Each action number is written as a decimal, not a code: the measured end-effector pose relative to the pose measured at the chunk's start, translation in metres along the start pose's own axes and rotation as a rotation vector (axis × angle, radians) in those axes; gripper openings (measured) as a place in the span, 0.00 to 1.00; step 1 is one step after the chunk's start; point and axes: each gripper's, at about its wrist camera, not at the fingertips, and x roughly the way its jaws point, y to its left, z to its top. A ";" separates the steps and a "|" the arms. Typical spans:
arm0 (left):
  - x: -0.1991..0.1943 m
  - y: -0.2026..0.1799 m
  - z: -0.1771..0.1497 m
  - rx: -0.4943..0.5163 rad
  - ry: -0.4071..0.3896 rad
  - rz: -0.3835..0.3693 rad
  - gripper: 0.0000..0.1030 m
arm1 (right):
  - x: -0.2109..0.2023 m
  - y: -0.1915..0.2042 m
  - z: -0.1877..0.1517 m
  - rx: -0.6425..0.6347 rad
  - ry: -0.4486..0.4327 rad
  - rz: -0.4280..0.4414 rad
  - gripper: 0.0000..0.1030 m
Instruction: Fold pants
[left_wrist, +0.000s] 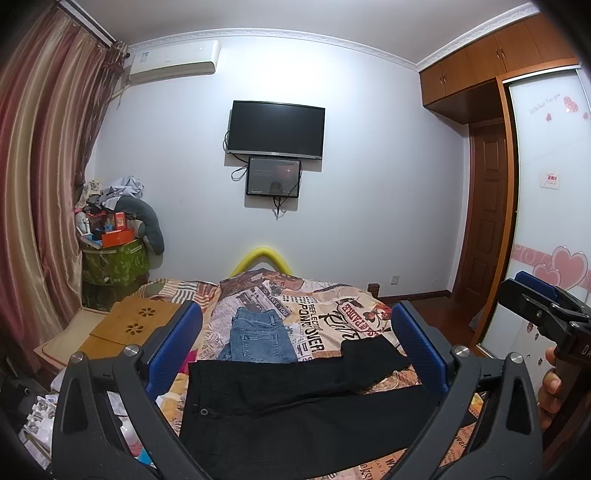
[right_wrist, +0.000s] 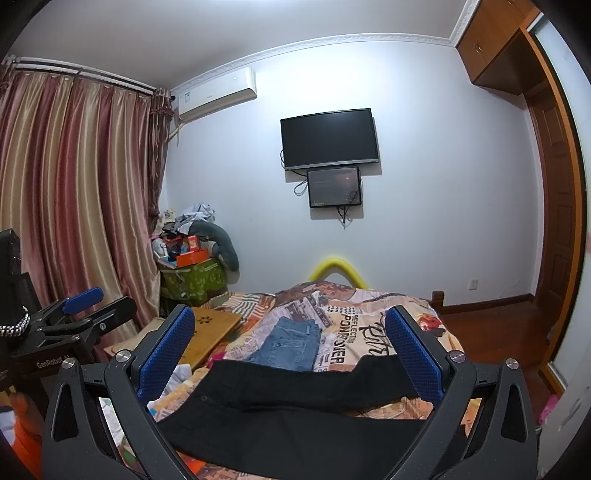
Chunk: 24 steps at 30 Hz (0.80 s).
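Black pants (left_wrist: 295, 402) lie spread across the near part of the bed, waistband with a button to the left and legs running right; they also fill the lower middle of the right wrist view (right_wrist: 291, 410). My left gripper (left_wrist: 295, 332) hovers above them with its blue pads wide apart and nothing between them. My right gripper (right_wrist: 290, 334) is likewise open over the pants and empty. In the left wrist view the right gripper (left_wrist: 535, 299) shows at the right edge, held by a hand (left_wrist: 550, 387). The left gripper (right_wrist: 96, 306) appears at the left of the right wrist view.
Folded blue jeans (left_wrist: 258, 338) lie beyond the black pants on the patterned bedspread (left_wrist: 332, 306). A wooden lap desk (left_wrist: 133, 325) sits at the bed's left. A cluttered green bin (left_wrist: 114, 266) stands by the curtain (left_wrist: 40, 184). A wardrobe (left_wrist: 543, 221) lines the right side.
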 end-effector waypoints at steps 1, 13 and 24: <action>0.000 0.000 0.000 0.000 0.000 0.001 1.00 | 0.000 0.000 0.000 0.000 0.000 -0.001 1.00; -0.003 0.003 0.001 0.000 0.002 0.003 1.00 | -0.007 -0.001 0.004 0.000 0.004 -0.001 1.00; -0.004 0.002 0.003 0.001 0.004 0.003 1.00 | -0.006 -0.003 0.004 0.000 0.006 -0.005 1.00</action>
